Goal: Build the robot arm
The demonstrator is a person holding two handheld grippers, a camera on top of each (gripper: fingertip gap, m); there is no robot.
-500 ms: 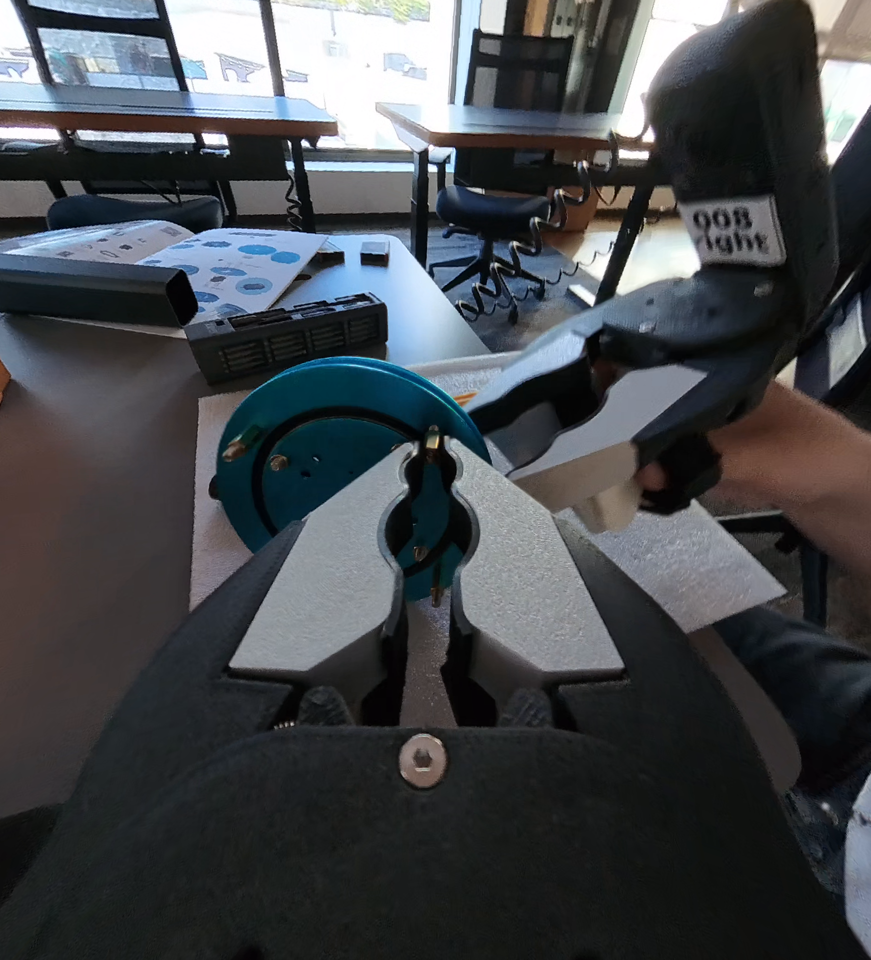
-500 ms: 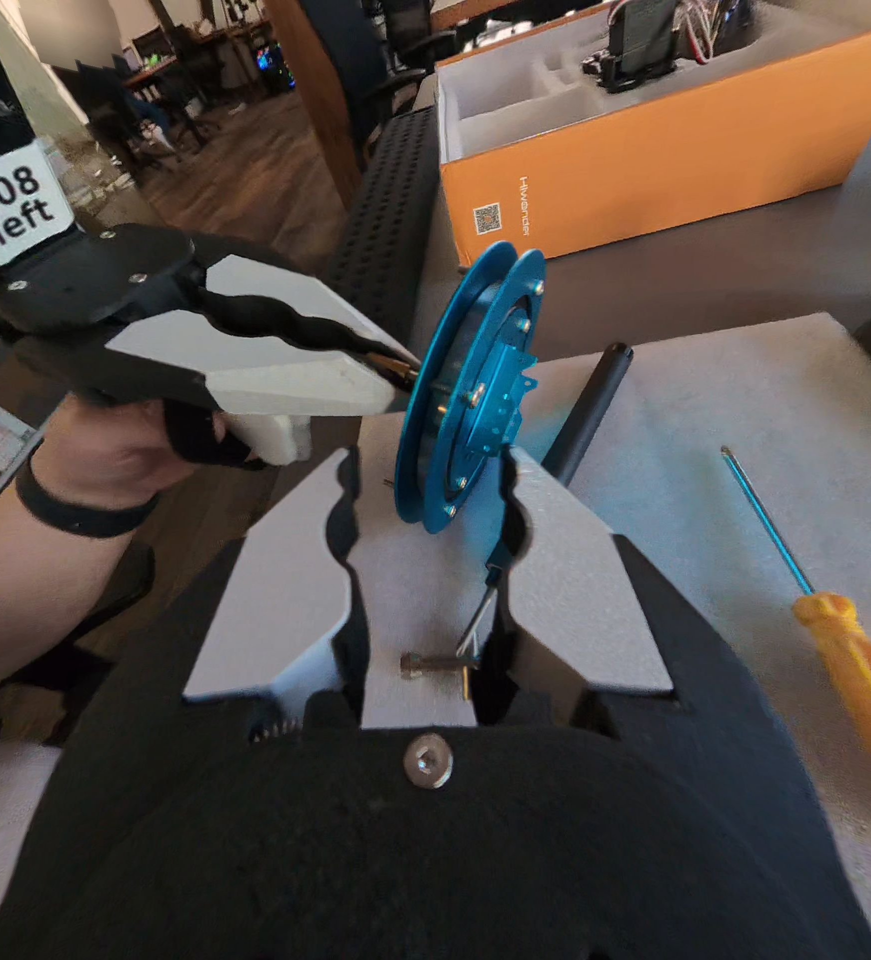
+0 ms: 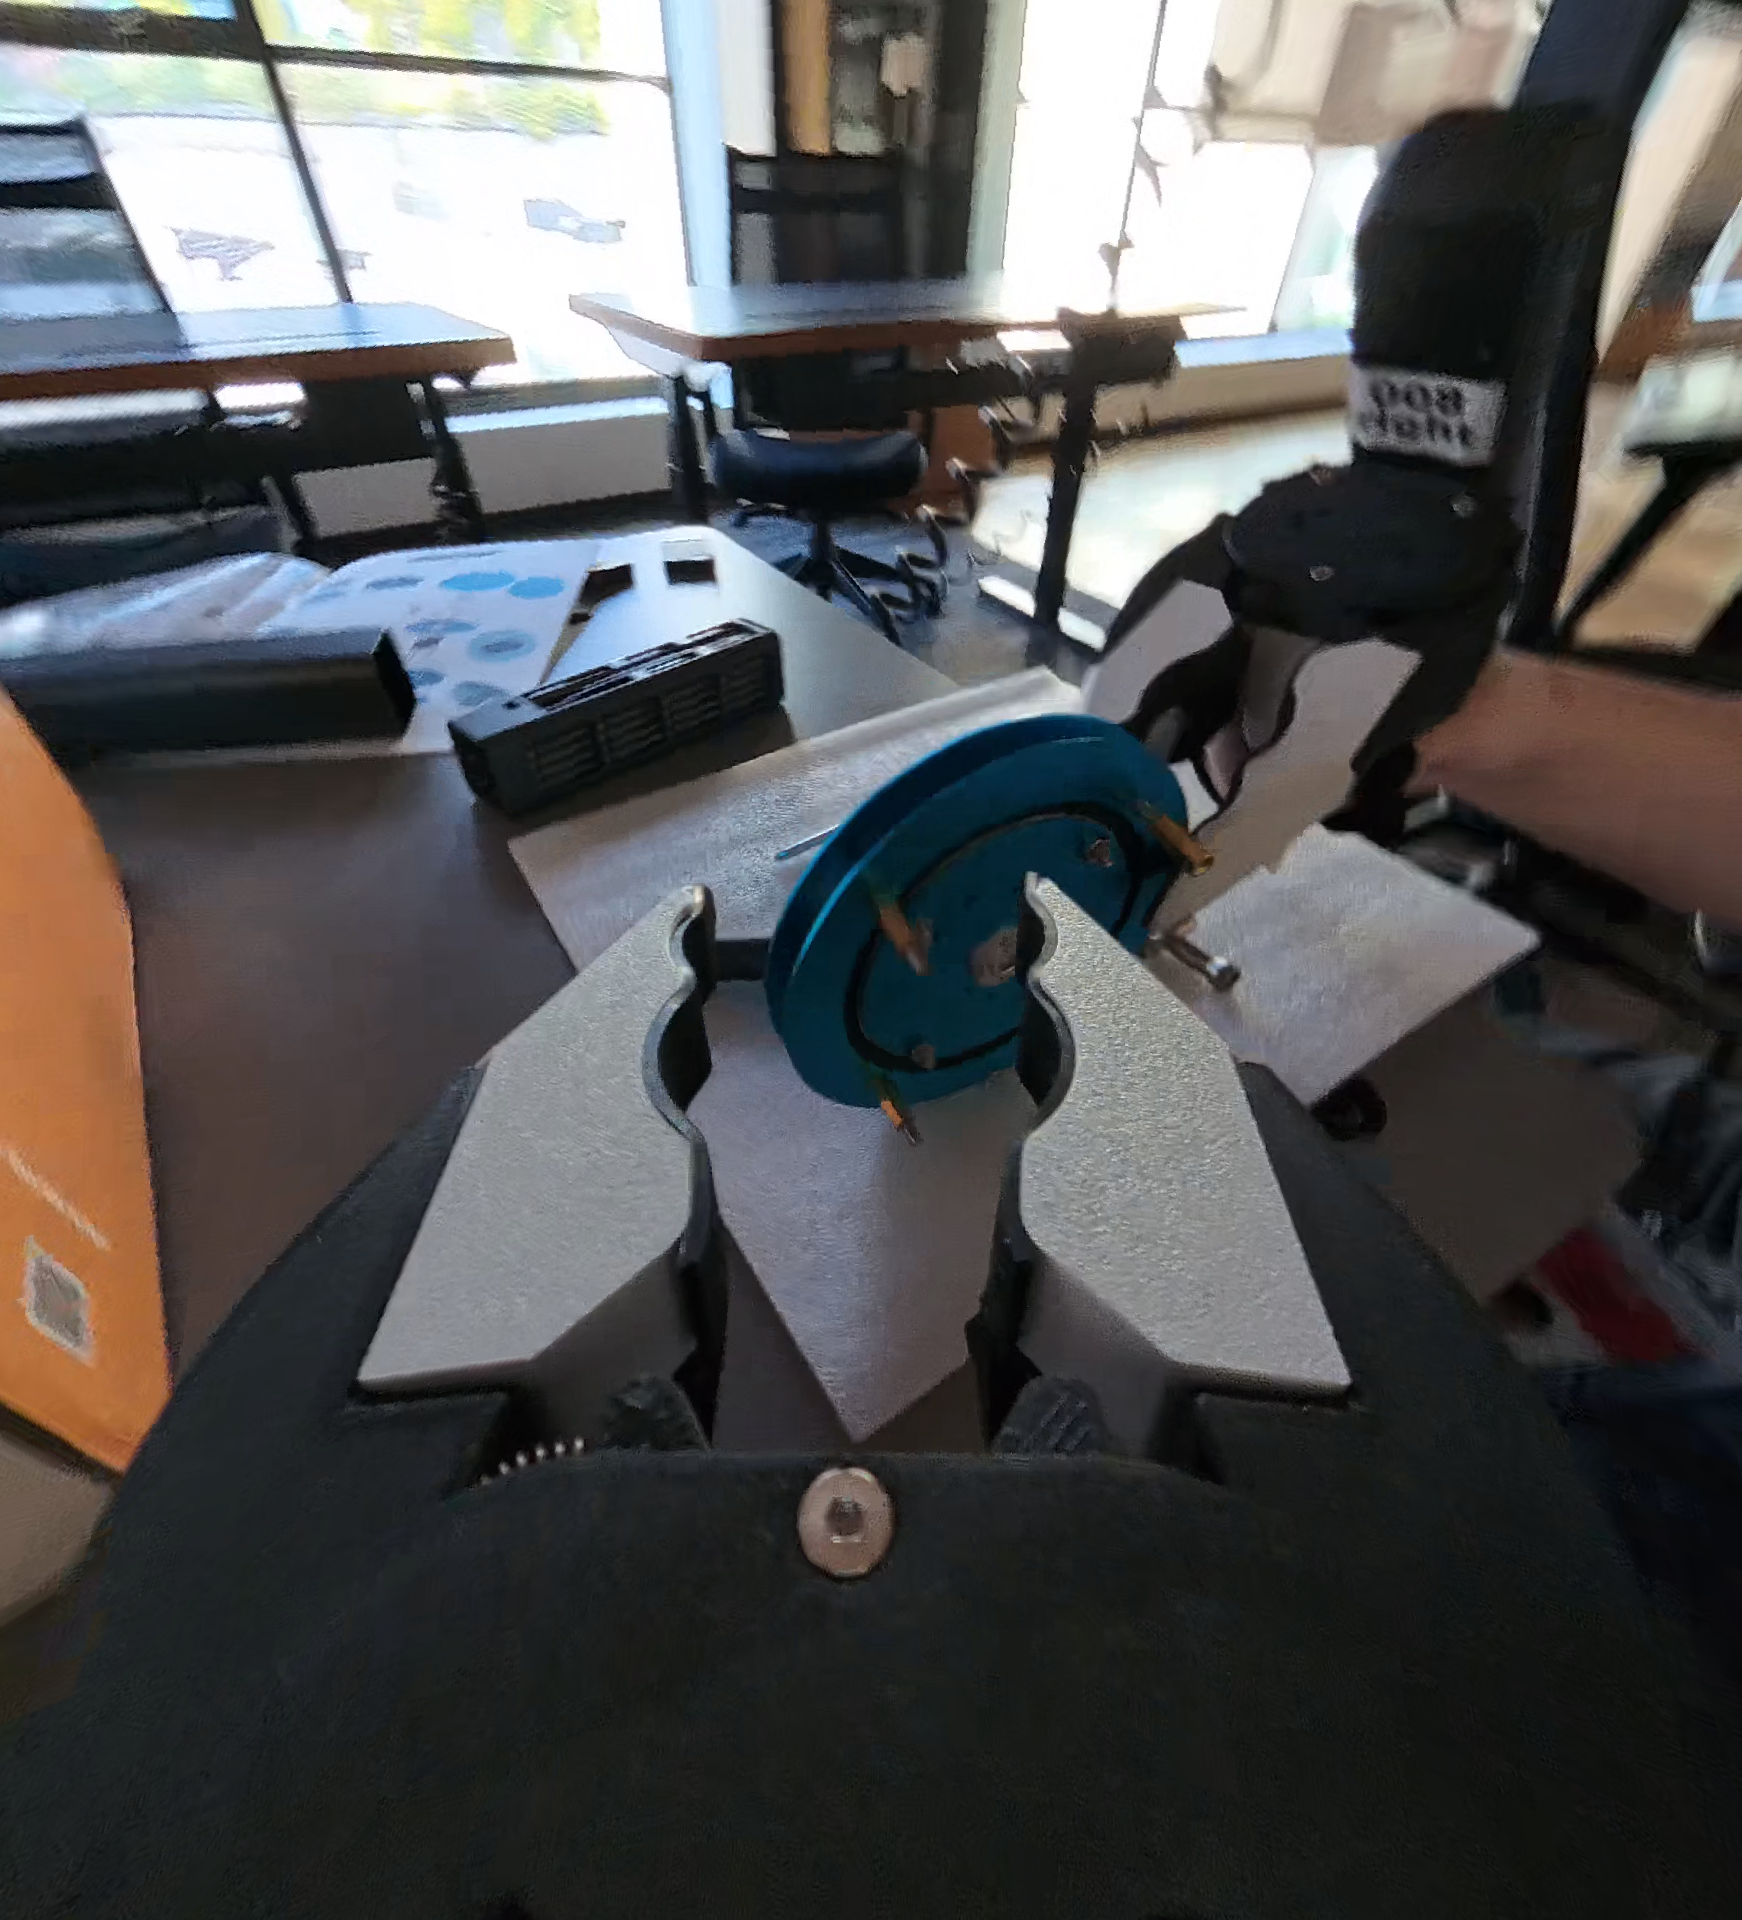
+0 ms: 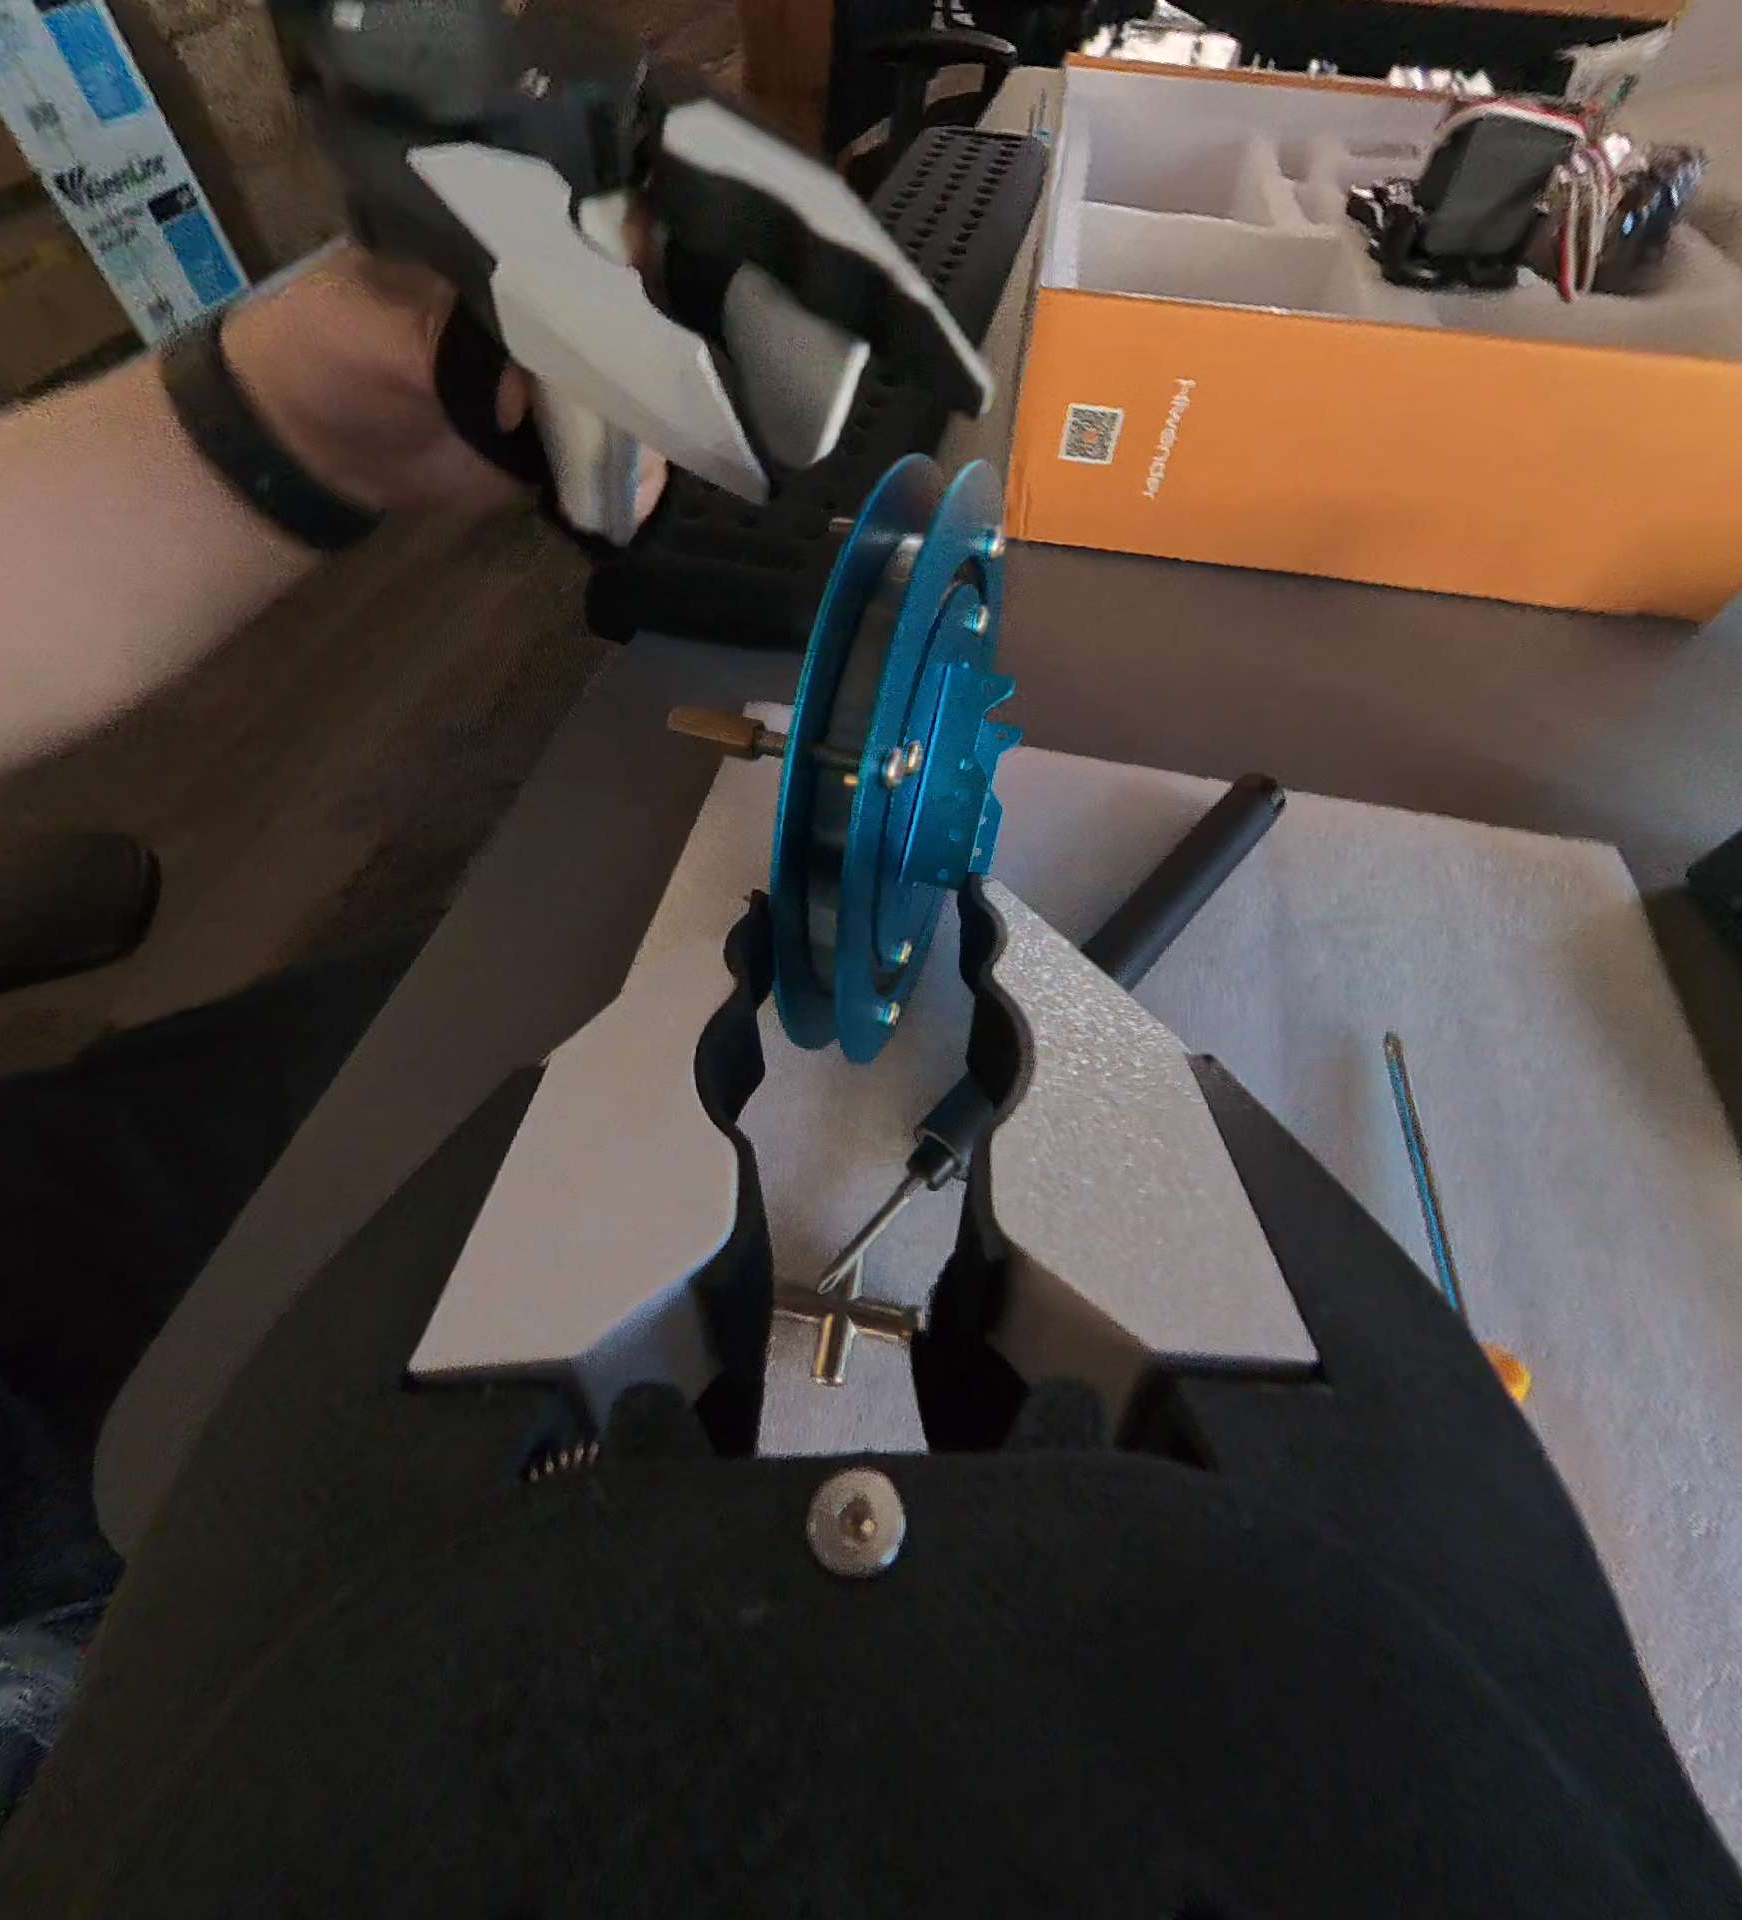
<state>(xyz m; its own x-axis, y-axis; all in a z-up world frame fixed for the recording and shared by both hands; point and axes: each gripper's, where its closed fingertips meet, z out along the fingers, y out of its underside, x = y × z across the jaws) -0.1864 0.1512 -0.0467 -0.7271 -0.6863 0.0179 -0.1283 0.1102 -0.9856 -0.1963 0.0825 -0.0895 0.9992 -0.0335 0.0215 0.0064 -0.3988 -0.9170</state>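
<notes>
Spool (image 4: 888, 748) upright on edge over white pad (image 4: 1366, 987), apparently pinched at lower rim by right gripper (image 4: 867, 914). Left gripper (image 3: 867, 914) spread wide, raised clear, holding nothing. Best gripped evenly across both plates, avoiding brass posts (image 4: 711, 724).

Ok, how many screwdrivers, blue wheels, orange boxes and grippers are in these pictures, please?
screwdrivers: 2 (black-handled screwdriver, orange-handled screwdriver)
blue wheel: 1
orange box: 1
grippers: 2 (left gripper, right gripper)
total: 6
</notes>
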